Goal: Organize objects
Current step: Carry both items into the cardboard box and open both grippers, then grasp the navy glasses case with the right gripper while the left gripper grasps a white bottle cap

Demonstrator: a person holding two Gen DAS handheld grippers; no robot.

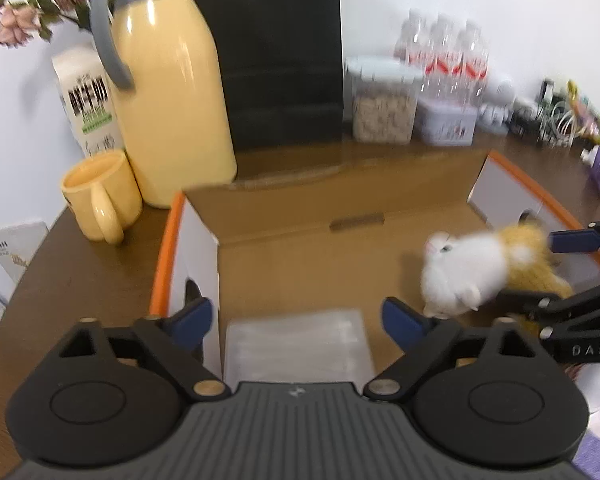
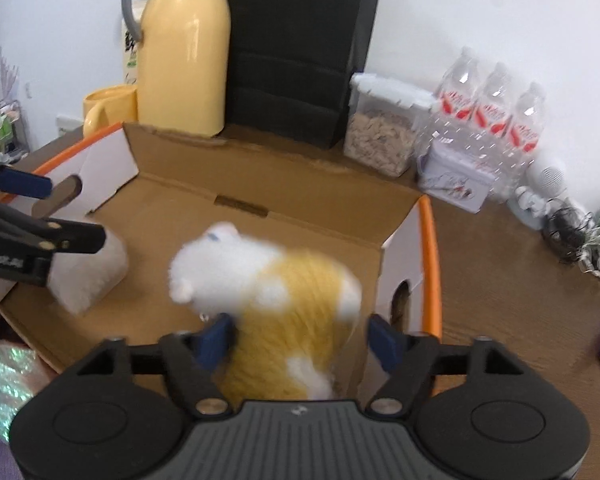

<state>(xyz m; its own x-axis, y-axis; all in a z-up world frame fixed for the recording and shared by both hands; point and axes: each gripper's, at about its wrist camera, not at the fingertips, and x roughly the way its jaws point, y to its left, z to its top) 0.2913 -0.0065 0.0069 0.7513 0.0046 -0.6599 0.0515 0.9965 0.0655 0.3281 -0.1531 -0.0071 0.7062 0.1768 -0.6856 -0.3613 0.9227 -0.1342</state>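
Your right claw stands wide, its blue pads either side of the fluffy yellow-and-white plush cat. The left pad sits at the fur near the cat's chest, while the right pad stands clear of the flank, so nothing pins the toy; you are not gripping it. The cat lies inside the open brown cardboard box with orange-edged white end flaps, straight ahead of this claw and partly between its pads. Its long axis runs from your claw outward and leftward: the yellow hindquarters are nearest you, and the white head points away toward the box's left half. It is blurred, so I cannot tell whether it rests fully on the box floor.

Your left claw is also wide and holds nothing. Directly ahead of it, between its pads, lies a flat whitish translucent packet on the box floor; whether it touches a pad is unclear. From this side the cat lies well off to the right, against the box's right end, so the right hand is plainly the nearer one to it.

Judging from this, both items look delivered into the box, and your next move is likely a straight withdrawal. Lift the right claw back along the cat's axis, so the pads do not drag fur.

Beyond the box, a tall yellow thermos jug and a yellow mug stand on the brown wooden desk.
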